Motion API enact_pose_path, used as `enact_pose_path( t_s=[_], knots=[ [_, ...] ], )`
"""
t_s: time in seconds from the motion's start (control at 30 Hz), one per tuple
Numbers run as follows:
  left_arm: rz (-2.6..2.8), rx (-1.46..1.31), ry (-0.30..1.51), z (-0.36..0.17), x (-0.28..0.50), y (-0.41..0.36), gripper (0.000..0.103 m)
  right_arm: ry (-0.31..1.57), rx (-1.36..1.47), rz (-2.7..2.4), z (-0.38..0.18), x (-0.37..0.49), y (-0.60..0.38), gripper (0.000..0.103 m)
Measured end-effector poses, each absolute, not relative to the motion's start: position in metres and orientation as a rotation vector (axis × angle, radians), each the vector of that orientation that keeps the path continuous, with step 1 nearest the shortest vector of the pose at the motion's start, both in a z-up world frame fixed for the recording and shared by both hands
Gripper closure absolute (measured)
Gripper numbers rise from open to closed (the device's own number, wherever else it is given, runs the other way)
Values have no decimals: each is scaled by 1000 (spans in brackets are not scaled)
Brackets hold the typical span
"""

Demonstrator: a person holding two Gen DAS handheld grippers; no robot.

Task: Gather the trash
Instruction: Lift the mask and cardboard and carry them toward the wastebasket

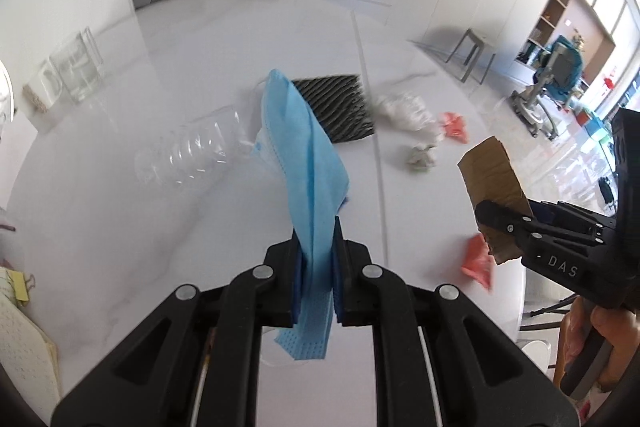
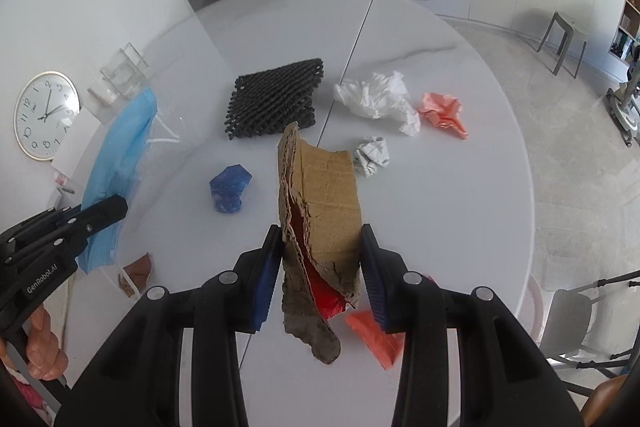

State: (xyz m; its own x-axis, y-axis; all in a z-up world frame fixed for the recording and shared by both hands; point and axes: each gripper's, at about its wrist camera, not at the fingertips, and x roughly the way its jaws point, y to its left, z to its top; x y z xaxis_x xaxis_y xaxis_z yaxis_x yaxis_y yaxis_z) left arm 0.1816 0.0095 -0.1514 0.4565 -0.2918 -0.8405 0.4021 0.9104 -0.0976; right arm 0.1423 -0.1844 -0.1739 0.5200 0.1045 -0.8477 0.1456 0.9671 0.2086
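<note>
Cardboard (image 2: pixel 320 211) between right hand-held gripper (image 2: pixel 320 267) pads

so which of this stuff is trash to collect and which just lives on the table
Trash: mask in left claw, cardboard in right claw, bottle, white paper, grey wad, pink wrapper, blue scrap.
Not trash: clock, glass boxes. Black mesh pad: unclear.
</note>
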Motion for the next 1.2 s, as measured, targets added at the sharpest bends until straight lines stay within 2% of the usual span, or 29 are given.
enact_pose_path(
  t_s=[0.3, 0.57, 1.2],
  knots=[
    [-521, 123, 995, -119, 104, -19, 92, 929, 316, -82, -130, 57, -208, 63],
    [-548, 134, 995, -125, 45, -33, 92, 904, 312, -100, -111, 5, -223, 63],
    [-468, 217, 1095, -176, 1, 14, 92, 982, 281, -15, -141, -3, -182, 63]
  ],
)
